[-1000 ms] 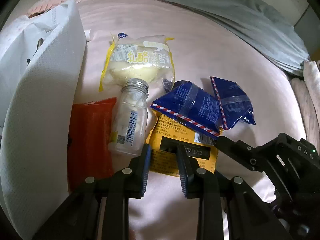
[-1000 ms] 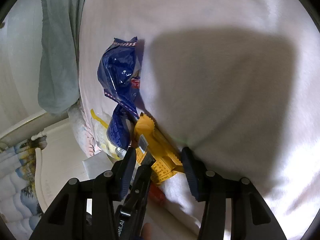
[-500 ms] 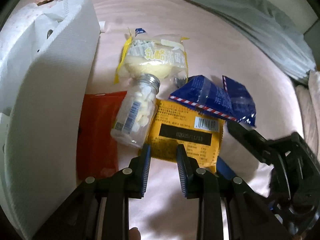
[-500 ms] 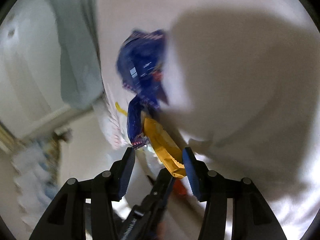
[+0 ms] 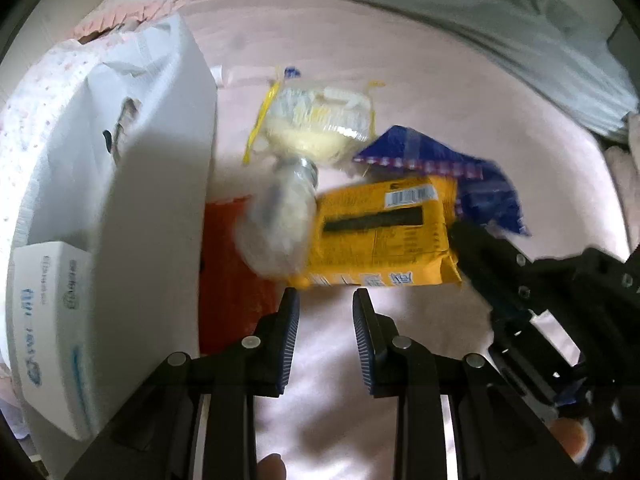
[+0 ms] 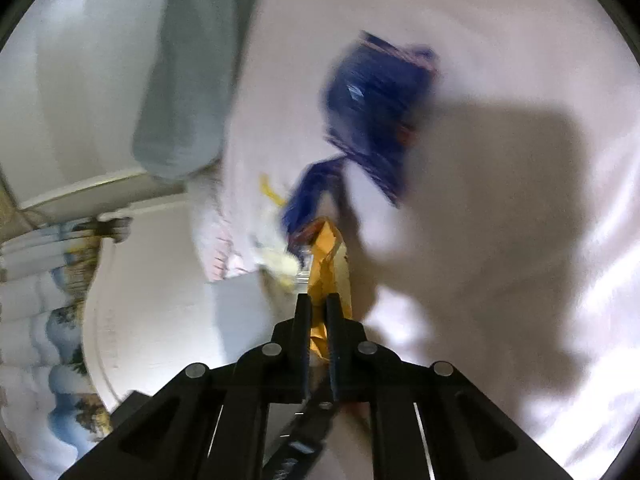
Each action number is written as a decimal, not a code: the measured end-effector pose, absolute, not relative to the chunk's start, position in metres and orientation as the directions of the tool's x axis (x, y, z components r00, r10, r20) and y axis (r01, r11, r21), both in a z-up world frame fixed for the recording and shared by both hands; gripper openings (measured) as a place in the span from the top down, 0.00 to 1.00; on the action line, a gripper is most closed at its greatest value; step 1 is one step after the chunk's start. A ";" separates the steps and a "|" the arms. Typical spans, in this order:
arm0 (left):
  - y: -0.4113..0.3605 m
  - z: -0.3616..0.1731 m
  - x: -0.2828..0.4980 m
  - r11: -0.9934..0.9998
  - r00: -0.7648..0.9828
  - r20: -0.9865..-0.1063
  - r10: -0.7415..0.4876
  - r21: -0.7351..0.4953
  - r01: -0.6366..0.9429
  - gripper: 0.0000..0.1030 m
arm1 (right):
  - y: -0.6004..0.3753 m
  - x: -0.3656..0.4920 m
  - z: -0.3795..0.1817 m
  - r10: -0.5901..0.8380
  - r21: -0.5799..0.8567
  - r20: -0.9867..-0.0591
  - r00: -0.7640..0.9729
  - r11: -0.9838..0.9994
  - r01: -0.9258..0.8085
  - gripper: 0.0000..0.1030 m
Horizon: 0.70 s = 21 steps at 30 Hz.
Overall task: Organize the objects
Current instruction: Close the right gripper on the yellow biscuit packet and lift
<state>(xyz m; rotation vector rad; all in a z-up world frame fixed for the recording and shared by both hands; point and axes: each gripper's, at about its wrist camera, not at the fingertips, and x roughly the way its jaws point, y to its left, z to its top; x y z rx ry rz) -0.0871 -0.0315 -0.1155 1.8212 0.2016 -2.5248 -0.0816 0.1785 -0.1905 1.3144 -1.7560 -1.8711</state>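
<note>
Pink bedsheet (image 5: 420,92) covers the bed and carries everything, with a grey-green quilt (image 5: 500,20) bunched along its far edge. Next in size, a white bag (image 5: 156,200) stands at the left of the left wrist view, with a white carton (image 5: 48,328) printed in blue inside it. Beside the bag lies a flat red packet (image 5: 232,280).

The yellow snack packet (image 5: 384,236) sits in the middle of the heap, barcode side up, its right edge pinched by the right hand-held gripper (image 6: 319,300), whose jaws have just been closing and now press together on the packet's seam. Behind the yellow packet lie two dark blue packets (image 5: 460,172) with red-and-white striped edges. A clear bottle (image 5: 280,228) with a metal cap, blurred, leans across the yellow packet's left end and the red packet. A clear bag holding a pale bun (image 5: 316,124) lies beyond the bottle's cap.

The left hand-held gripper (image 5: 326,332) hangs above the sheet just short of the yellow packet, its ribbed blue pads (image 5: 291,336) spread apart with nothing between them.
</note>
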 end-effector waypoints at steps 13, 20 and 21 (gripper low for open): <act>-0.036 -0.072 -0.063 -0.980 -0.415 -0.901 0.127 -0.179 0.089 0.73 | 0.195 -0.059 -0.165 -0.500 0.722 -0.689 -0.525 -0.539 -0.435 0.62; -0.047 -0.068 -0.061 -0.986 -0.426 -0.900 0.093 -0.143 0.088 0.73 | 0.188 -0.074 -0.184 -0.351 0.592 -0.787 -0.507 -0.661 -0.461 0.35; -0.050 -0.067 -0.061 -0.984 -0.430 -0.897 0.100 -0.153 0.091 0.72 | 0.181 -0.077 -0.182 -0.372 0.605 -0.775 -0.511 -0.670 -0.430 0.35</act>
